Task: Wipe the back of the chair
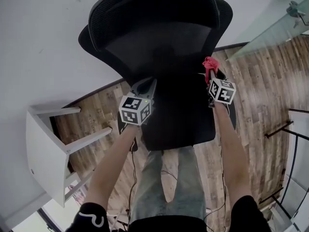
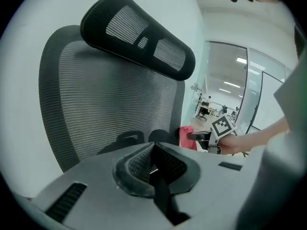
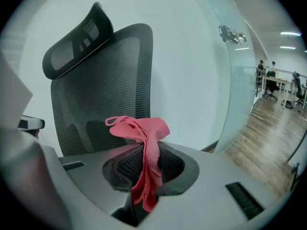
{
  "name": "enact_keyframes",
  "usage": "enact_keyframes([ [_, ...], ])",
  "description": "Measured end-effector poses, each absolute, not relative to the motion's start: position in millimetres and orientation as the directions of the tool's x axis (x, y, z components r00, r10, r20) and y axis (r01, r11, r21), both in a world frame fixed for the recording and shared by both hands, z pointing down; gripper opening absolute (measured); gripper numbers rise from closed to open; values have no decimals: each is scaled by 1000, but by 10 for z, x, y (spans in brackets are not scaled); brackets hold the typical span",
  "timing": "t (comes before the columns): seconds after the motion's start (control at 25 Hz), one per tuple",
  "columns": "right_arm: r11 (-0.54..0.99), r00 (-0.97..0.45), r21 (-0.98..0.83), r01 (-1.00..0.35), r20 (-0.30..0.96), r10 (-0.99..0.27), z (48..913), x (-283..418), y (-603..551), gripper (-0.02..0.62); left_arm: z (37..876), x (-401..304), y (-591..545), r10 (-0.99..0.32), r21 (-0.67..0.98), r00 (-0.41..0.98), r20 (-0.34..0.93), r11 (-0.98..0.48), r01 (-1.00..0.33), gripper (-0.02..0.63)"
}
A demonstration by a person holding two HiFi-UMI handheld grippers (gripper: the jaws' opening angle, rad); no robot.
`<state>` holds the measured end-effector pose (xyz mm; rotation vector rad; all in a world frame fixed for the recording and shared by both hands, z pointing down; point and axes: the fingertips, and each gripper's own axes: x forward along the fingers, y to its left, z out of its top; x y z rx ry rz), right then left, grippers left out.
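Observation:
A black mesh office chair point(image 1: 159, 57) stands against the white wall, its backrest point(image 2: 110, 104) and headrest point(image 2: 139, 37) facing me. My right gripper point(image 3: 144, 159) is shut on a red cloth point(image 3: 144, 128), held at the right edge of the backrest point(image 3: 110, 85), a little apart from it. In the head view the cloth point(image 1: 209, 65) sticks up from the right gripper point(image 1: 211, 75). My left gripper point(image 1: 147, 84) hovers over the seat near the lower backrest. Its jaws meet with nothing between them point(image 2: 154, 161). The left gripper view also shows the right gripper point(image 2: 207, 137) with the cloth point(image 2: 187, 137).
A white stool point(image 1: 48, 144) lies tipped at the left on the wooden floor point(image 1: 260, 105). A glass partition with a metal handle point(image 1: 295, 8) stands at the right. Cables run on the floor by the person's legs point(image 1: 169, 187).

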<state>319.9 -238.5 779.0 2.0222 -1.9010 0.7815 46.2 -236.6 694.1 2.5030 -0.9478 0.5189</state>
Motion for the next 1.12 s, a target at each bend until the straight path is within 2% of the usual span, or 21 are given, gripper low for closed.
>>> enact_keyframes([
  [0.4, 32, -169, -286, -958, 468, -868, 6949, 2992, -1777, 83, 6485, 440, -1879, -610, 214, 596, 522, -583, -784, 21],
  [0.8, 165, -289, -333, -928, 366, -885, 5351, 2507, -1256, 83, 5205, 268, -1288, -763, 234, 481, 432, -420, -877, 21],
  [1.12, 313, -385, -267, -911, 281, -879, 4417, 2101, -731, 81, 4513, 12, -832, -834, 282, 434, 342, -350, -894, 21],
])
